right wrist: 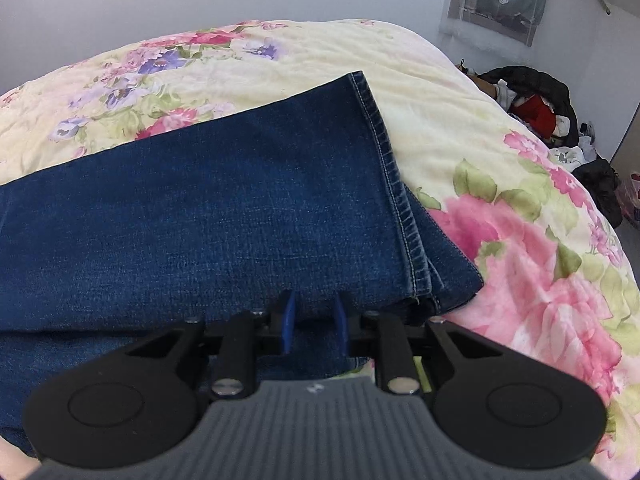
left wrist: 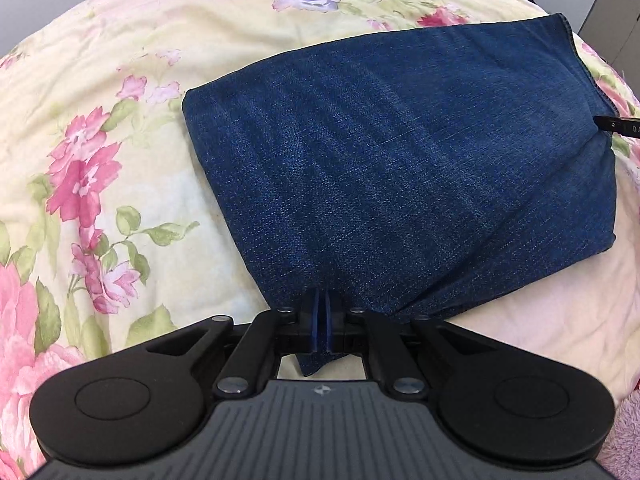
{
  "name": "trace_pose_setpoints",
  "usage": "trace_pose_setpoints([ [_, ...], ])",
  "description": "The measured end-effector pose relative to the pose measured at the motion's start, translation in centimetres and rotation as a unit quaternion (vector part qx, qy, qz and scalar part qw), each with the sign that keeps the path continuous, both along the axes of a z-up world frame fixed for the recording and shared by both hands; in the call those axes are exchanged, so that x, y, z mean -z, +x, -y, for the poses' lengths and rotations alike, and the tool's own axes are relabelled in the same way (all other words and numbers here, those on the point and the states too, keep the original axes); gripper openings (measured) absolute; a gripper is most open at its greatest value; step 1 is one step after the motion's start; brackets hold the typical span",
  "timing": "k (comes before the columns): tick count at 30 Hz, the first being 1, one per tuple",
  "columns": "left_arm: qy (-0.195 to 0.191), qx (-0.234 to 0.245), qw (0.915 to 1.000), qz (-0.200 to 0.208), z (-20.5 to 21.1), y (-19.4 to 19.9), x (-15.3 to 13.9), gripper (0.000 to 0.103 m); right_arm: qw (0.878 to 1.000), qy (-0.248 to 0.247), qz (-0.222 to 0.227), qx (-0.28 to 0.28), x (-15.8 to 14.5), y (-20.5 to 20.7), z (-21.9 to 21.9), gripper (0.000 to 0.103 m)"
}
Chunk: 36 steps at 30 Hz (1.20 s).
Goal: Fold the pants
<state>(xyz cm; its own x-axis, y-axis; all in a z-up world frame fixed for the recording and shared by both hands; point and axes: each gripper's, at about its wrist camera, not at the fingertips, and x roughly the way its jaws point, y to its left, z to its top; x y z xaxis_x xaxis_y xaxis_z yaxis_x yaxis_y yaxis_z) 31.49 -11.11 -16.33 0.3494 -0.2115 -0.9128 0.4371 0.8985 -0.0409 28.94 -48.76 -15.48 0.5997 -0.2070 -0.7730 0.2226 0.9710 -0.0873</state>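
- Cream quilted bedspread with pink and purple flowers [left wrist: 120, 128]: covers the bed, fills both views
- Dark blue denim pants [left wrist: 400, 168]: folded flat on the bedspread, stitched hems toward 1 o'clock in the right wrist view
- Left gripper [left wrist: 321, 322]: blue pads together, pinching a denim corner at 6 o'clock
- Right gripper [right wrist: 314, 322]: blue pads apart, denim between them, pads not pressing it

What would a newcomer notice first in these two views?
The dark blue jeans folded into a thick slab fill the middle of both views, lying on a floral quilt. The left tool pinches their near corner. Their stitched hems run diagonally in the right view, with a clothes pile behind the bed.
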Motion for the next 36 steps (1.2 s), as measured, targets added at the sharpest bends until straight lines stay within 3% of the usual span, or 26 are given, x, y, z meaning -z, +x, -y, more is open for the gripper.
trace_pose_setpoints([
  [8, 0.012, -0.006, 0.9998, 0.016, 0.4, -0.8, -1.4, 0.006, 0.999, 0.029, -0.01, 0.023, -0.8, -0.6, 0.7, 0.018],
  [10, 0.019, -0.003, 0.9995, 0.026, 0.6, -1.2, -1.9, 0.006, 0.998, 0.044, 0.001, 0.041, -1.6, -1.4, 1.3, 0.031],
  [14, 0.015, -0.005, 0.9986, 0.05, 1.0, -1.7, -3.8, 0.008, 0.992, 0.101, 0.031, 0.075, -3.3, -3.4, 3.3, 0.042],
  [16, 0.008, 0.0, 0.9979, 0.065, 1.9, -1.5, -4.9, 0.015, 0.986, 0.136, 0.045, 0.091, -3.9, -4.3, 4.5, 0.056],
  [20, -0.029, 0.003, 0.9963, 0.082, 4.0, -0.5, -6.5, 0.019, 0.962, 0.224, 0.082, 0.136, -4.1, -5.8, 7.4, 0.07],
  [26, -0.069, -0.001, 0.9949, 0.075, 7.4, 2.1, -6.2, 0.021, 0.892, 0.369, 0.133, 0.223, -0.9, -7.7, 12.2, 0.075],
  [28, -0.079, -0.003, 0.9944, 0.07, 8.4, 3.0, -5.6, 0.021, 0.877, 0.399, 0.138, 0.228, 0.5, -7.4, 12.9, 0.075],
  [32, -0.105, -0.01, 0.9925, 0.062, 9.4, 5.0, -4.0, 0.021, 0.868, 0.415, 0.149, 0.226, 2.7, -5.8, 13.2, 0.072],
  [36, -0.124, -0.009, 0.9898, 0.069, 10.3, 6.4, -3.1, 0.021, 0.864, 0.419, 0.162, 0.228, 4.4, -4.1, 13.6, 0.056],
])
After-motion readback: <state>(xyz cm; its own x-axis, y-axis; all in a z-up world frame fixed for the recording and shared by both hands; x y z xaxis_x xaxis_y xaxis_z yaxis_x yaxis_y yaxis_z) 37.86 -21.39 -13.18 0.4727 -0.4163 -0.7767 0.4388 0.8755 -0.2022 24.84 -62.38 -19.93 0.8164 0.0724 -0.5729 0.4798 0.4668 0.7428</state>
